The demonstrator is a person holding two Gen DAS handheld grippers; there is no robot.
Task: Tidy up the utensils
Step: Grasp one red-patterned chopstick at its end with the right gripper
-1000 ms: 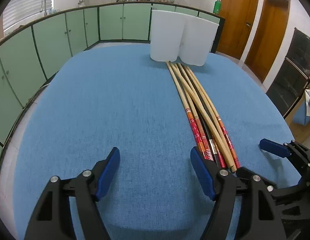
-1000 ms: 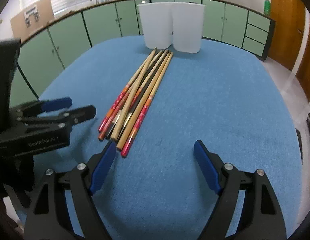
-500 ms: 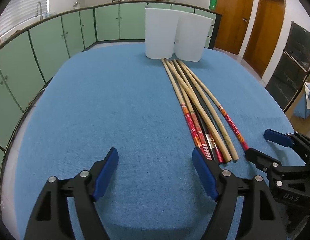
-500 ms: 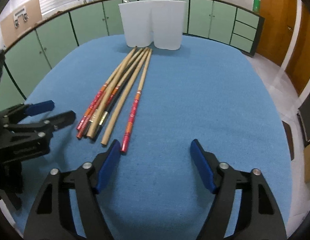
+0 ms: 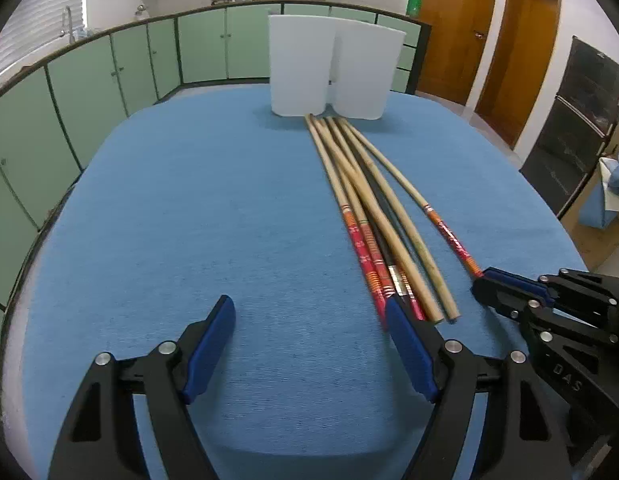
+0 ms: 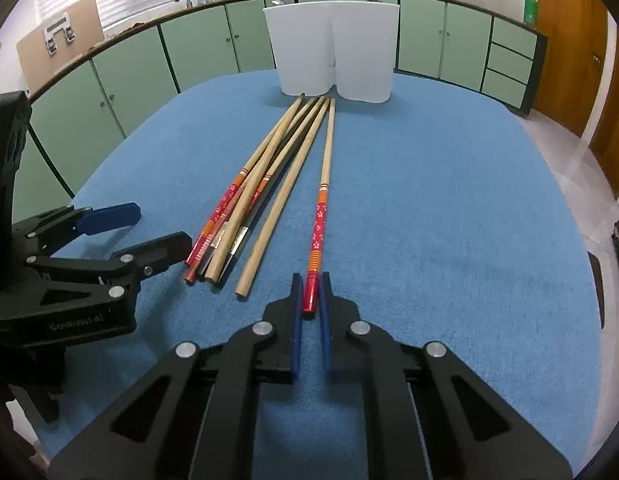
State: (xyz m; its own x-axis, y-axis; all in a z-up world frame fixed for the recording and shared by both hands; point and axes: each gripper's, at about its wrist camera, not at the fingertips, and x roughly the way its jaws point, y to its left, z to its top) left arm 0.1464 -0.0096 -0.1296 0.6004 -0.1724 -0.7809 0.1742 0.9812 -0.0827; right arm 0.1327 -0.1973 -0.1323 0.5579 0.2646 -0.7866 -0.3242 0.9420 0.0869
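The right gripper [image 6: 310,300] has its blue-padded fingers [image 6: 296,320] closed nearly together on the red-painted end of one chopstick [image 6: 320,216]. That chopstick lies flat on the blue worktop [image 6: 449,220], set a little apart to the right of the others, its plain wooden tip pointing toward the white containers. In the left wrist view the same chopstick [image 5: 405,192] runs into the front of the right gripper [image 5: 505,282], which sits low at the right edge of the worktop [image 5: 189,208].

The left gripper [image 5: 309,320] hovers just above the cloth with its fingers [image 5: 213,332] spread wide and nothing between them. Its right finger is just beside the painted ends of the bundle of chopsticks [image 5: 373,216]. Seen from the right wrist, the left gripper [image 6: 137,228] is on the left side, its lower finger close to the red ends of the bundle [image 6: 261,184].

The bundle holds several chopsticks lying side by side and partly crossed: some with red and orange patterned ends, some plain wood, and one dark one between them. Their thin tips gather near the foot of two white containers [image 6: 333,52] that stand touching each other at the far side of the worktop. In the left wrist view the containers [image 5: 333,68] stand upright. Green cabinets [image 5: 109,80] curve behind the worktop, and wooden doors [image 5: 489,28] are on the right.
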